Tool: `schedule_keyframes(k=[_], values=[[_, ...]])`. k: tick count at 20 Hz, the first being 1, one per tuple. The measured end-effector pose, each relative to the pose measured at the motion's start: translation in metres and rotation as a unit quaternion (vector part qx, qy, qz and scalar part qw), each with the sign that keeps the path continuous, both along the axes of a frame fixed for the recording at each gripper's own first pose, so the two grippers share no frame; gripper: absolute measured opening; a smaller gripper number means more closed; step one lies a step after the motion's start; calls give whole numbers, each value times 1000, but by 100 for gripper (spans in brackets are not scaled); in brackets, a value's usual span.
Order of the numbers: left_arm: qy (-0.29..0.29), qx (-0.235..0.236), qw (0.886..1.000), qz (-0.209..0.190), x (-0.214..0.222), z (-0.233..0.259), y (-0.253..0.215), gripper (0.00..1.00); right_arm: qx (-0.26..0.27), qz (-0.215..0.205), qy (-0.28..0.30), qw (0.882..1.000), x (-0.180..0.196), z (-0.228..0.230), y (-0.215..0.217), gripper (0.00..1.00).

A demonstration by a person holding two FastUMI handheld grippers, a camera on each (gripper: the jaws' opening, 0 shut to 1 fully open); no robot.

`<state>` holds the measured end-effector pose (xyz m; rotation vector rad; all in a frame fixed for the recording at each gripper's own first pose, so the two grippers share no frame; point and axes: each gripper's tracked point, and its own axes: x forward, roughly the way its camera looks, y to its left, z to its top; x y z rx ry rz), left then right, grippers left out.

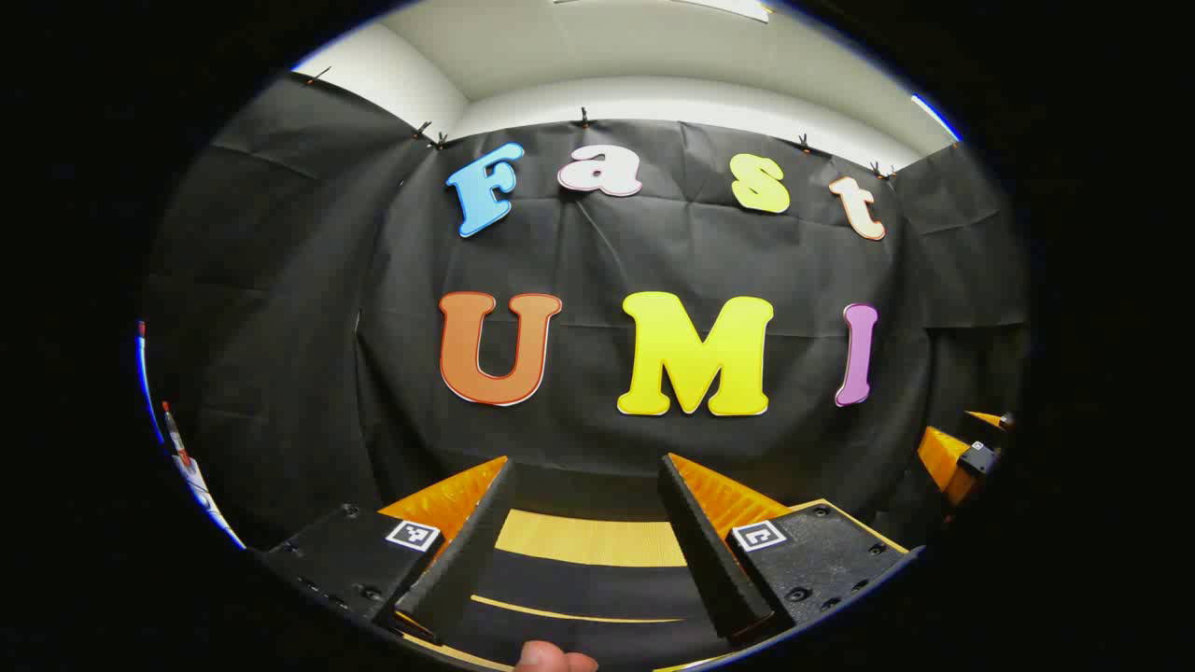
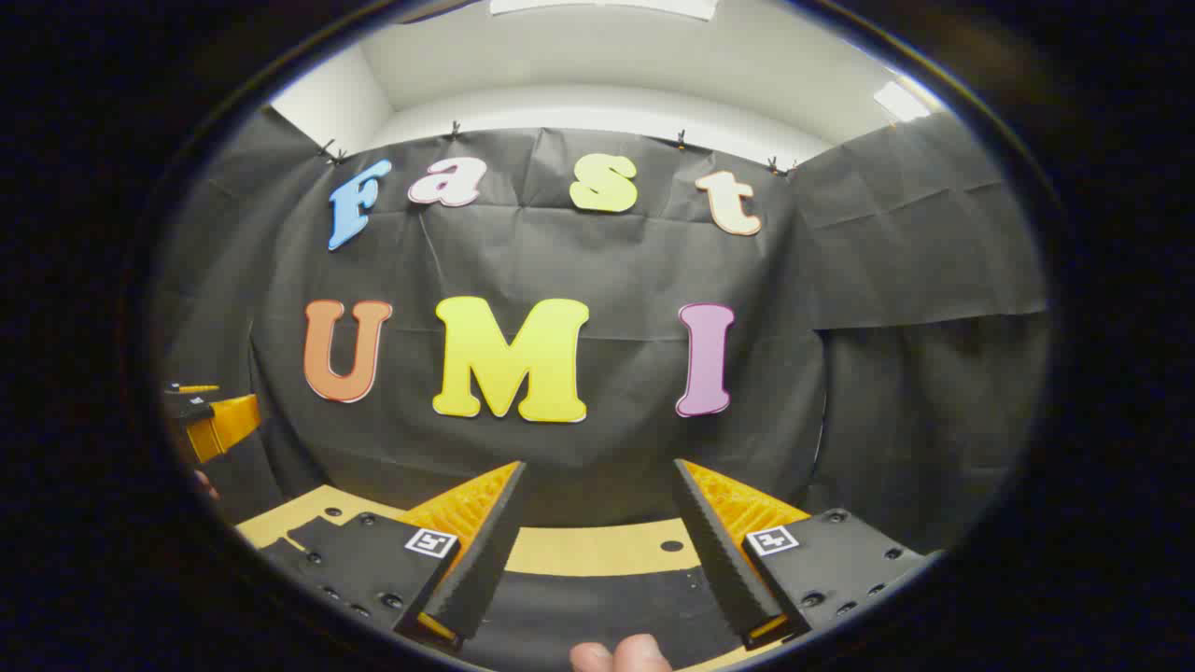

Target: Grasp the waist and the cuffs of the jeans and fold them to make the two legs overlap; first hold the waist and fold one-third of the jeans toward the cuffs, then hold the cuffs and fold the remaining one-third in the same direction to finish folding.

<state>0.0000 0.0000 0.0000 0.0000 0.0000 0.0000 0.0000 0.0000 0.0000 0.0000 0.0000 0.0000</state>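
Jeans: where they lie cannot be told, as both grippers face the cloth wall [image 1: 653, 252]. Left gripper [image 1: 586, 462] is held level, its fingers spread wide and gripping nothing. Right gripper [image 2: 598, 464] is the same, wide apart and empty, with a fingertip [image 2: 621, 653] just behind it.

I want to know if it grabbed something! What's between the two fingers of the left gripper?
Nothing is held. In the left gripper view, the left gripper is open, and between its fingers you see bare table and the cloth wall behind.
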Motion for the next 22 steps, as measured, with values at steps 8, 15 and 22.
schedule_keyframes(k=[8, 15, 22], values=[[12, -3, 1000, 4, 15, -9, 1, 98, -4, 23, 7, 1000, 18, -2, 9, 94], [18, -2, 1000, 7, 14, -14, 4, 98, 1, 22, 9, 1000, 18, -1, -2, 94], [37, -2, 999, 6, 15, -28, 7, 98, 6, 21, 35, 999, 16, -13, -18, 93]])
